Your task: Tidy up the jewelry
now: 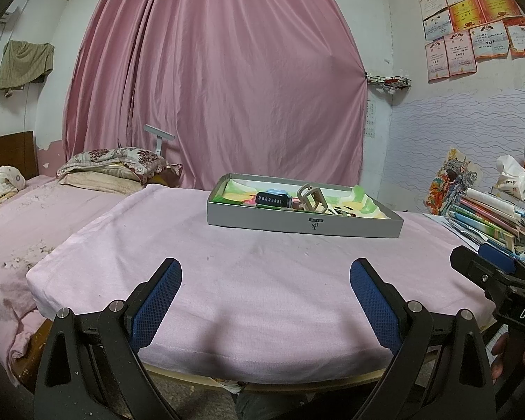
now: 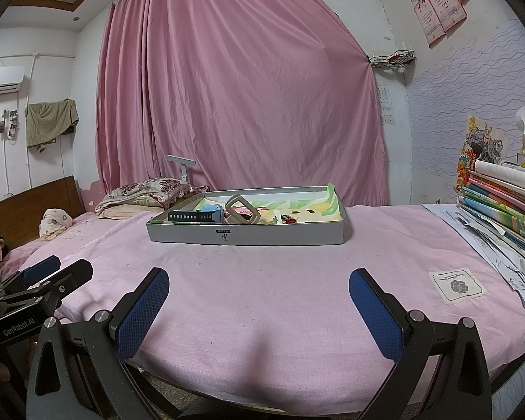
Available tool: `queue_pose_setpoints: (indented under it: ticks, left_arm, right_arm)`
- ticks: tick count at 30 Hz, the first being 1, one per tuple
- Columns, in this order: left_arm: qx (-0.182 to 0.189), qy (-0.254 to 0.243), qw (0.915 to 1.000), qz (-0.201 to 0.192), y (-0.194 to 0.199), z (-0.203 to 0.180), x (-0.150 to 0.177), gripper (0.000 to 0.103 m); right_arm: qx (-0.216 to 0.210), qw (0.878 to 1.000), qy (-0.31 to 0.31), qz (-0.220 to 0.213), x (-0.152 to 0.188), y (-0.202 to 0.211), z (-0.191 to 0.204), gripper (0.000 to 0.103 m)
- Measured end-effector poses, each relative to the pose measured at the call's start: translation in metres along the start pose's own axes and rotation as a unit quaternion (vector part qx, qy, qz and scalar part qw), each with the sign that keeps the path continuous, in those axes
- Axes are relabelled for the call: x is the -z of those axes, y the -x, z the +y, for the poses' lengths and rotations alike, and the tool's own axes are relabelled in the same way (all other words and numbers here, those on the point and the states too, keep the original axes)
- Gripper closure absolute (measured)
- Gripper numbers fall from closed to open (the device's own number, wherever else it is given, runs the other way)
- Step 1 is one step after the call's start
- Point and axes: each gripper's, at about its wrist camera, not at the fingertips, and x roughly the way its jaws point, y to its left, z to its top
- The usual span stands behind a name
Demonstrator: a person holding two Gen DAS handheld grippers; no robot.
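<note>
shallow grey cardboard tray (image 2: 248, 239) holding a blue-and-black watch (image 2: 199, 214) is lying dead ahead across the pink cloth (image 2: 262, 297), both left gripper (image 1: 265, 301) and right gripper (image 2: 259, 309) gaping wide, empty, roughly equally far.

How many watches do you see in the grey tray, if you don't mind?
2: a blue watch at the tray's left end, and a beige watch immediately right of it. Others may be hidden behind the wall.

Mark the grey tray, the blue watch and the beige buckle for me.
grey tray (image 2: 280, 237): right wrist view, front wall.
blue watch (image 2: 211, 213): right wrist view, its blue case.
beige buckle (image 1: 311, 197): left wrist view, its frame.
</note>
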Motion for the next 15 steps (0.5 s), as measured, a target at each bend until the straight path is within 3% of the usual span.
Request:
queue_pose_setpoints:
  ticks: [15]
  left_arm:
    - [0.002, 0.0, 1.0, 0.0, -0.0002, -0.0006, 0.0002, 0.009]
  right_arm:
    - [0.0, 1.0, 0.0, 0.001, 0.0001, 0.0001, -0.0001, 0.0]
